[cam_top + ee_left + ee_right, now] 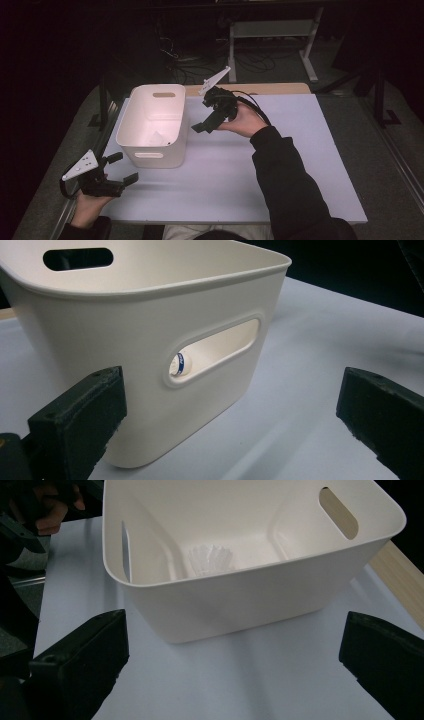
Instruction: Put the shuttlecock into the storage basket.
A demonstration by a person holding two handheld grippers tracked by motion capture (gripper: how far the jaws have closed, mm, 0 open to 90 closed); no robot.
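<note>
High view: right gripper (pixel 206 119) raised, tilted beside bin (pixel 150 145).

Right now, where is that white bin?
In the high view the white bin stands left of centre on the table, between the left gripper and right gripper.

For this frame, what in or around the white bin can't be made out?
- Small white object inside the white bin: pale on pale in the right gripper view, so its identity is unclear.
- In the left gripper view, the bin wall hides all but a blue-banded sliver behind the handle slot.
- In the high view it is too small to identify.
</note>
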